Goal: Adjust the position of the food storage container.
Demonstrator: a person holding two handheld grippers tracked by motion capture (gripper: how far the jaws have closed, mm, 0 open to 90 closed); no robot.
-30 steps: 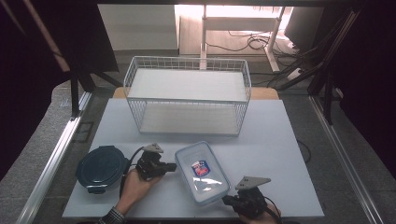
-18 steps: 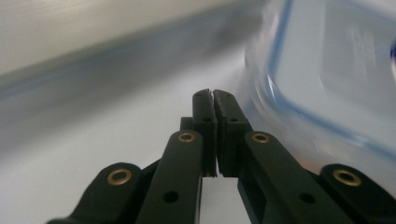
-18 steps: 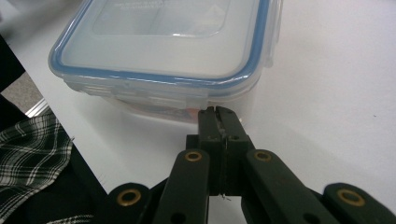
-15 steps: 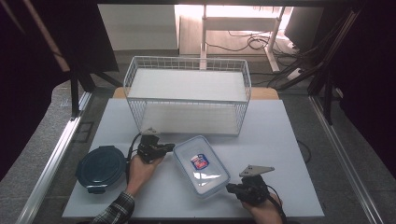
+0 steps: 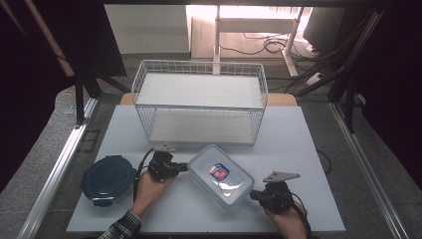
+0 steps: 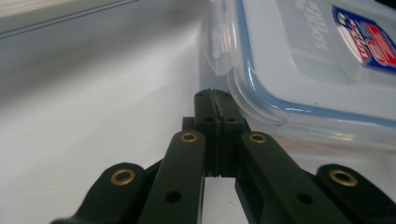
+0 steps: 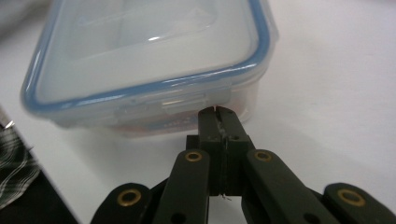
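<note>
high view: a clear rectangular food container [image 5: 220,176] with a blue-sealed snap lid lies slantwise on the white table [image 5: 308,149], just in front of a white wire basket [image 5: 199,99]; a dark round lidded container [image 5: 108,177] sits well to its left near the table edge; the left gripper [image 5: 183,167] points at the container's near-left end and the right gripper [image 5: 254,195] at its lower-right end, so the box lies between the two; in the left gripper view the black jaws are pressed together with nothing between them, their tips at the container's corner under the lid rim, beside a latch flap [image 6: 219,46]; in the right gripper view the jaws are likewise closed and empty, their tips just at the short end wall below a lid clip [image 7: 163,105], whether touching i cannot tell; to my eye the step in hand is bracketing the box from both ends with closed tips, either to nudge it or to work the clips; the next move seems to call for steadying one end while the other tip gets under a clip; a careless push could skate the box across the smooth top.
</note>
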